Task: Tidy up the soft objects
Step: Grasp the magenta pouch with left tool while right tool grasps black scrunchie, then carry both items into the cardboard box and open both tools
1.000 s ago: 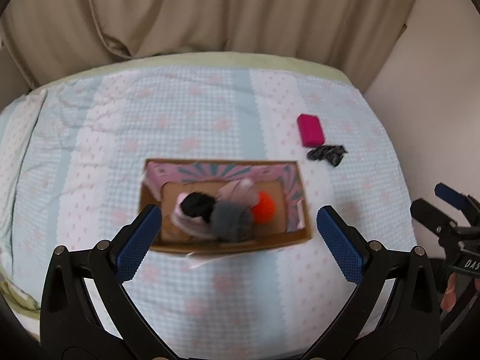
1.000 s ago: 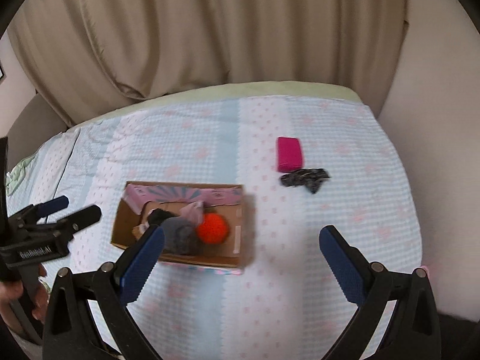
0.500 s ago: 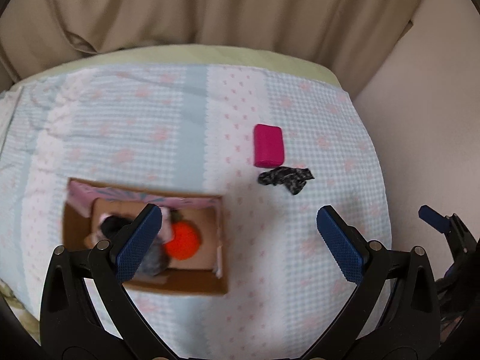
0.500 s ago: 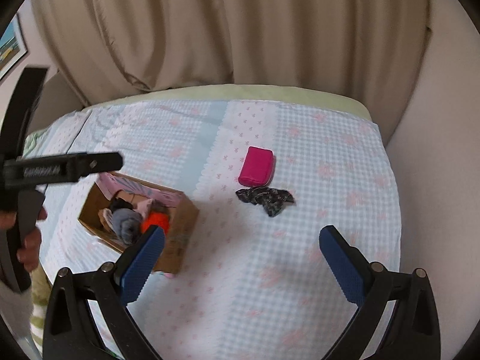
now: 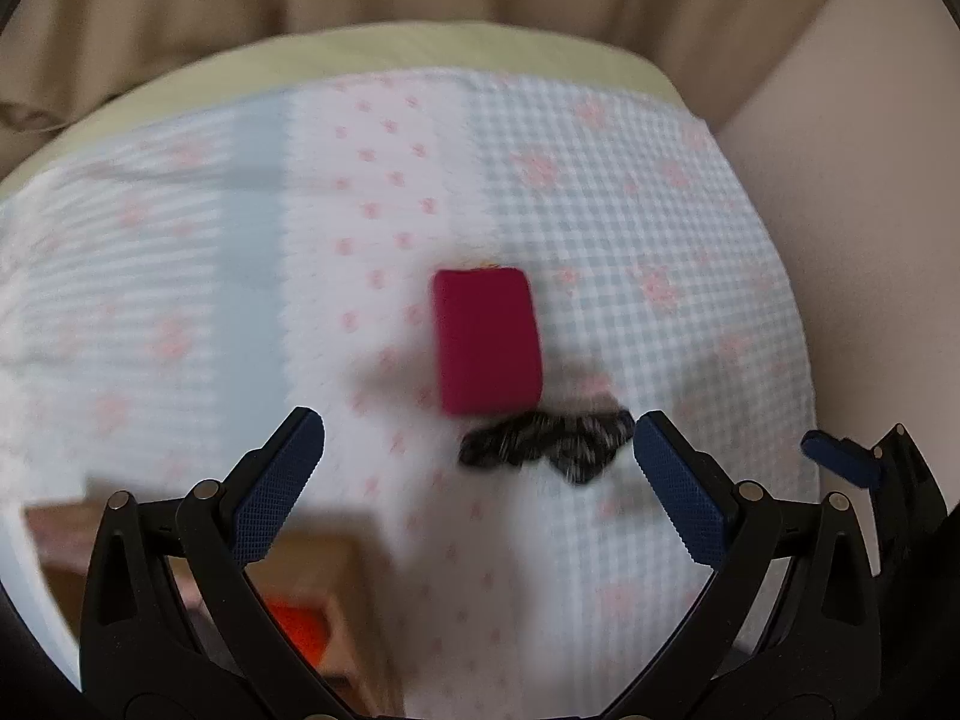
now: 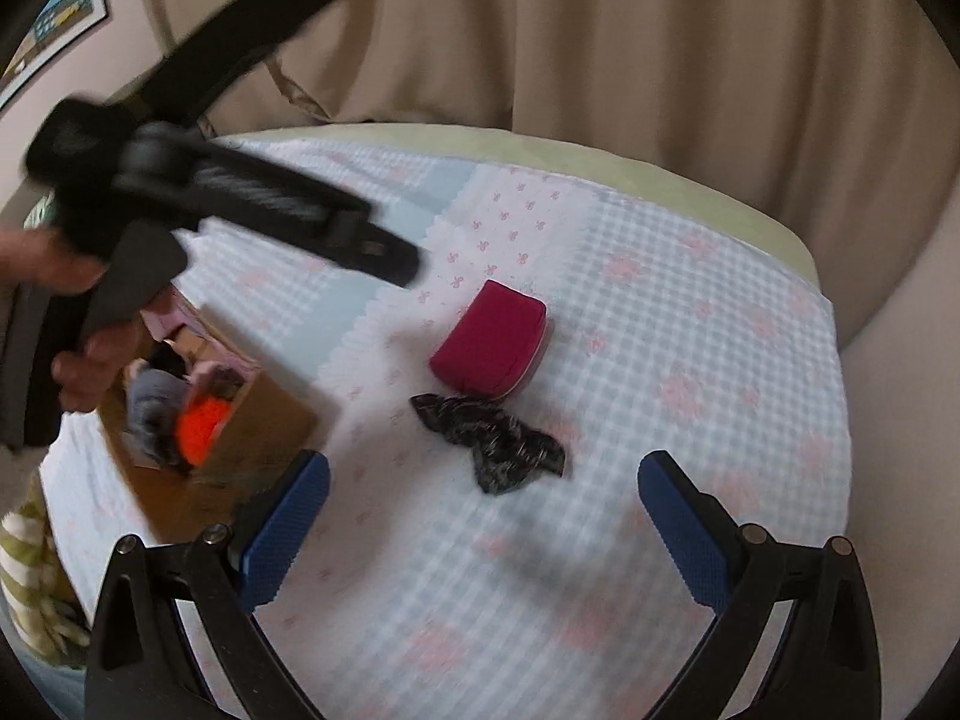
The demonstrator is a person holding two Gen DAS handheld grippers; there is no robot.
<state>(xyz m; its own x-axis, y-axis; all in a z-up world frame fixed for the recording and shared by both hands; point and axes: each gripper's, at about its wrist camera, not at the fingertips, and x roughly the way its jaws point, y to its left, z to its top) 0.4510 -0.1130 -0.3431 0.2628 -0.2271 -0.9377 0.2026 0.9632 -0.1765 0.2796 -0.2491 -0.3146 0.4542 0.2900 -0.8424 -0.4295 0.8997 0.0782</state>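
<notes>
Your left gripper [image 5: 477,483] was spread wide with nothing between its blue pads [image 5: 273,489], hovering above the bed. Your right gripper [image 6: 483,531] was likewise wide apart and empty, its blue pads [image 6: 288,531] framing bare quilt.

Just beyond the left gripper's right-hand pad lay the dark patterned cloth [image 5: 546,444], crumpled flat on the quilt [image 5: 630,228]; its near end sat close to that pad, though the blur kept you from telling whether they touched. Right behind the cloth, touching or nearly touching it, was the magenta pouch [image 5: 486,339], lying flat with its long side running away from you.

From the right wrist view the same pair sat ahead of the open jaws: the cloth [image 6: 489,438] nearer, the pouch [image 6: 489,339] just behind it, tilted toward the right. Your left hand [image 6: 78,324] showed at the left edge of that view, wrapped round the handle of the left gripper's black body, which reached over the bed well above the quilt [image 6: 690,324].

Off to the left stood the cardboard box [image 6: 252,432], well apart from the pouch and cloth. Inside it were an orange ball [image 6: 201,429] and a grey soft item [image 6: 150,402] side by side, with something pink [image 6: 210,369] behind them. In the left wrist view the box [image 5: 312,564] was only a blurred corner behind the left-hand finger. Beige curtains [image 6: 600,48] hung behind the bed.
</notes>
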